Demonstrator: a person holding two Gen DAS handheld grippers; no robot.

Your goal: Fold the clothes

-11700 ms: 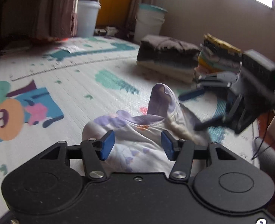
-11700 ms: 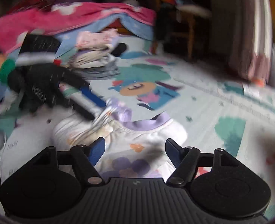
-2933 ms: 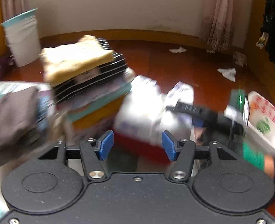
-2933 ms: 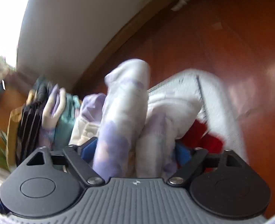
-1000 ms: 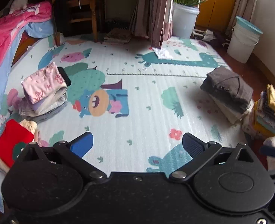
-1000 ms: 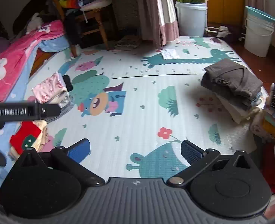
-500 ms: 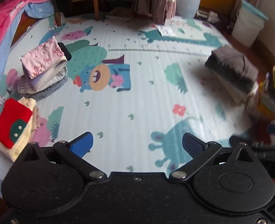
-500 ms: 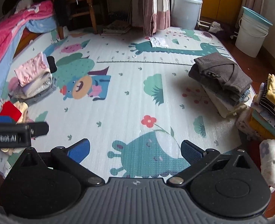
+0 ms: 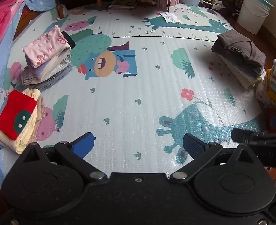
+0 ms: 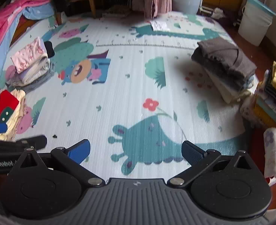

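Jaws wide on left gripper & right gripper, nothing held. Folded clothes stacks: pink-topped pile upper left, grey-topped pile upper right, on play mat.

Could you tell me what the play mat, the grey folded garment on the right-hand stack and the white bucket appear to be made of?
Play mat: likely foam under a printed plastic film; fine ribbed embossing and a soft sheen.
Grey folded garment: a matte, slightly fuzzy knit, perhaps wool or fleece; the fibre cannot be told.
White bucket: smooth moulded plastic by its look, with a teal rim.
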